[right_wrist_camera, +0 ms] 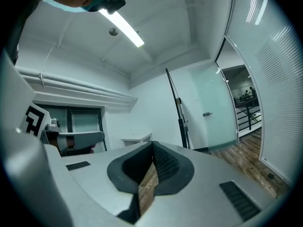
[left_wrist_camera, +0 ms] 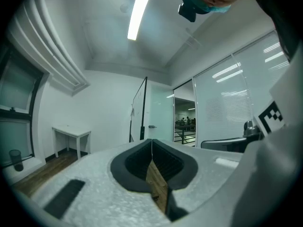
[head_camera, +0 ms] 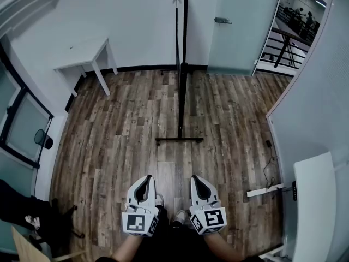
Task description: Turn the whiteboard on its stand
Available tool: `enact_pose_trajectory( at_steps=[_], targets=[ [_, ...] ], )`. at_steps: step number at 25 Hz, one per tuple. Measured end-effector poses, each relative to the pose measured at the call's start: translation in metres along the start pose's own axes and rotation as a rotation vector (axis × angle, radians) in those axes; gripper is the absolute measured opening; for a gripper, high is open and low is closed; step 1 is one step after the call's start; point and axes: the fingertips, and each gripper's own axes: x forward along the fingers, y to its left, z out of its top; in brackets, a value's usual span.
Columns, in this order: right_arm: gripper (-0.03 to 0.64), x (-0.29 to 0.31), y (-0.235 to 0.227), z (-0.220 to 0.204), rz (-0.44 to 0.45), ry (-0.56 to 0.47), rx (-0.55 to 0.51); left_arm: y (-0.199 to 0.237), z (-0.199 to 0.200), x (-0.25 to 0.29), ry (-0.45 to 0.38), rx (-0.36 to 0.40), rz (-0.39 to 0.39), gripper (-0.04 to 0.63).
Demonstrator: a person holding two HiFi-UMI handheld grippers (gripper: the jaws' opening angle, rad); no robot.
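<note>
Seen from the head view, the whiteboard point(head_camera: 184, 48) stands edge-on over its stand's foot point(head_camera: 179, 140), ahead of both tools and well apart from them. The left gripper point(head_camera: 145, 179) and right gripper point(head_camera: 197, 179) hang side by side, and open wood floor point(head_camera: 120, 141) runs from them to the foot. A white table point(head_camera: 82, 53) stands at the left wall, a glass door point(head_camera: 240, 31) is behind the board to the right, and a power strip point(head_camera: 264, 190) lies by the right wall.

In the left gripper view the jaws are clenched together on nothing. The board is a thin dark line beyond the tips, with the table to its left.

In the right gripper view the jaws are likewise pressed shut and empty. The board rises just right of the tips, the door beyond it.
</note>
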Motion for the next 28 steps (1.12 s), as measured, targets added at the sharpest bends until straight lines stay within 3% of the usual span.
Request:
enact_pose_trajectory(
  at_steps=[12,28],
  targets=[
    [0.012,0.056,-0.026,-0.005,0.010,0.016,-0.017,0.018,-0.013,0.056,0.015,-0.012,0.001,0.018],
    [0.012,0.217,-0.059,0.012,-0.068,0.021,-0.061,0.102,0.005,0.203,-0.025,-0.025,-0.077,0.018]
  ],
)
